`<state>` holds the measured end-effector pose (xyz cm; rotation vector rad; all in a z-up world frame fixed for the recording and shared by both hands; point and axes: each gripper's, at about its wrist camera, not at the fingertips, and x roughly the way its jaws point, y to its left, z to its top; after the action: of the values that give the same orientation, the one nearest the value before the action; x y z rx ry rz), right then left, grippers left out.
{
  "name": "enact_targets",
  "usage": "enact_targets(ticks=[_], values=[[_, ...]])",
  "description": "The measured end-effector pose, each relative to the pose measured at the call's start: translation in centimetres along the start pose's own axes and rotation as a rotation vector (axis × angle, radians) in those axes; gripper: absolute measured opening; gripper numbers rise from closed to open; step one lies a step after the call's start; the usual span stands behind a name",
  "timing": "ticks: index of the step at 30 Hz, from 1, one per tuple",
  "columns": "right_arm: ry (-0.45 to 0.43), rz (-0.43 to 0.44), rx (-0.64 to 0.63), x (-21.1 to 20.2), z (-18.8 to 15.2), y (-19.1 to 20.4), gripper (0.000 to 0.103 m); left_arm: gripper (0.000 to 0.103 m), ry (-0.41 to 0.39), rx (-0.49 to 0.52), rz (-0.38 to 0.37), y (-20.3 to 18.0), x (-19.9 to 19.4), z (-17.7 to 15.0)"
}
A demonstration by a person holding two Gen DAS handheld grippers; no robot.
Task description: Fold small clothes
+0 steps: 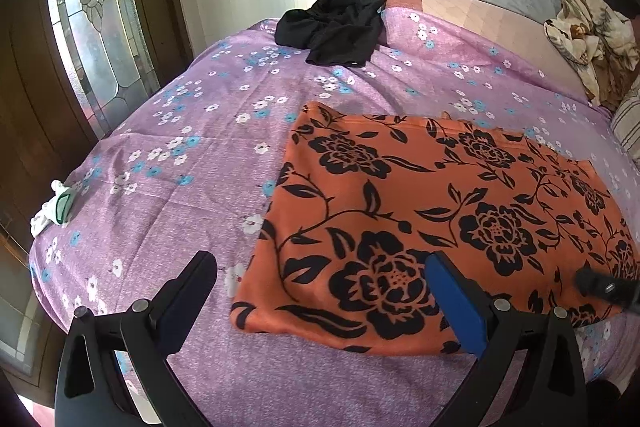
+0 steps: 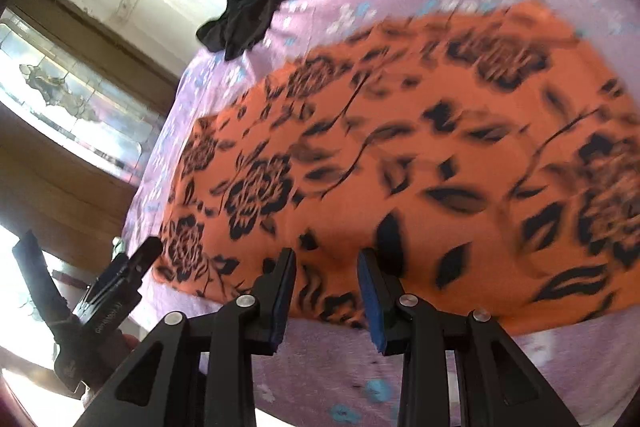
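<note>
An orange cloth with black flowers (image 1: 420, 211) lies flat and folded on the purple flowered bedsheet (image 1: 180, 147). My left gripper (image 1: 320, 263) hovers over the cloth's near left corner. It is wide open, with one finger over the sheet, the other over the cloth, and nothing held. My right gripper (image 2: 327, 259) hangs over the near edge of the orange cloth (image 2: 400, 147). Its jaws are a narrow gap apart and nothing is pinched between them. This view is blurred. The left gripper (image 2: 88, 243) shows at its left side.
A crumpled black garment (image 1: 336, 27) lies at the far end of the bed. A small white and green item (image 1: 54, 209) sits at the bed's left edge. A glass-panelled door (image 1: 92, 19) stands to the left. A patterned blanket (image 1: 588, 35) lies at the far right.
</note>
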<state>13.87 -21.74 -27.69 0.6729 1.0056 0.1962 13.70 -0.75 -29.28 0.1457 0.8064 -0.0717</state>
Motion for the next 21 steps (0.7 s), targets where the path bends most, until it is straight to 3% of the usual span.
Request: enact_targets(ticks=[5,11,21], values=[[-0.085,-0.140,-0.007,-3.3,1.2,-1.7,0.035,0.103,0.004,0.005,-0.022,-1.1,0.4,0.4],[-0.035,-0.274,0.032,-3.2,1.2,-4.7,0.036,0.103,0.029,0.024,-0.051,-2.8,1.2,0.7],[-0.066,-0.259,-0.007,-1.8,0.8,-5.2,0.040,0.103,0.108,0.013,-0.056,-3.9,3.4,0.4]])
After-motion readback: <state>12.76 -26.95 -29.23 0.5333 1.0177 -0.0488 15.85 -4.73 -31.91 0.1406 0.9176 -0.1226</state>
